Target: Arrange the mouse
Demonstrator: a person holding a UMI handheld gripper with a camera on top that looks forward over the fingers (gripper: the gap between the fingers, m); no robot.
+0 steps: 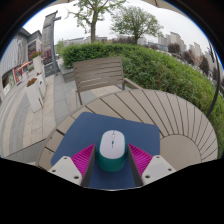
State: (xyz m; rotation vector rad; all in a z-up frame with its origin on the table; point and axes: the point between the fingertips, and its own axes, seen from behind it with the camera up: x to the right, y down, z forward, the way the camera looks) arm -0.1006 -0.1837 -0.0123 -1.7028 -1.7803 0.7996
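Mouse sits between the gripper fingers, resting on the blue mat, white body w/ a teal band at its near end. Sweeping left to right, taking the mouse as the anchor: far left of it, paved ground and a light-coloured object I can't ID. Closer in, the left finger w/ its pink pad right beside the mouse's left flank. Then the mouse itself, roughly centred on the mat's near half. Right of it, the other pad, equally close. Further right, the slatted round wooden table carries on; beyond the mouse, a wooden bench, and a hedge behind and to the right.

Jaws: spread just wider than the mouse, approx. level w/ its back end. Whether the pads actually touch it, can't tell; no clear pinch showing.

Step in hand, by my read: the grasp, fingers lined up either side. Next move prob. calls for closing evenly on both flanks, then shifting or squaring the mouse on the mat w/o letting it twist or slip.
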